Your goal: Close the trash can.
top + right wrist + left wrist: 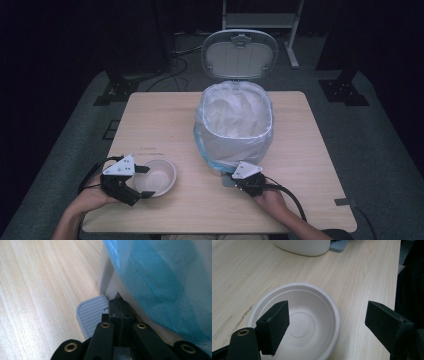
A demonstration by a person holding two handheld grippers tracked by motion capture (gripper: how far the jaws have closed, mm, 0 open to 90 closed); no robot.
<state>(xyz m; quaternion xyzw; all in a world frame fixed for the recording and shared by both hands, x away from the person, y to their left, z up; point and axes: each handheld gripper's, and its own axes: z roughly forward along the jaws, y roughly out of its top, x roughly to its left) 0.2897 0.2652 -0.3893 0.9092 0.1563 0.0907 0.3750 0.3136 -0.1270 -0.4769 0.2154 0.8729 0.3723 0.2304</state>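
A white paper bowl (159, 176) (307, 315) sits empty near the table's front left. My left gripper (141, 182) (327, 308) is open astride the bowl's rim, one jaw over the inside and the other outside it; the pads are not touching it. A white pedal bin (235, 127) lined with a pale bag (162, 277) stands mid-table, its lid (240, 52) raised. My right gripper (234, 181) (119, 303) is shut with nothing between the jaws, its tips resting on the bin's grey pedal (226, 182) (91, 312).
The wooden table (165, 120) has bare surface left of the bin and along the front. Its right edge (398, 270) runs close past the bowl in the left gripper view. The bin's base (304, 246) stands beyond the bowl. Dark stands and cables lie behind the table.
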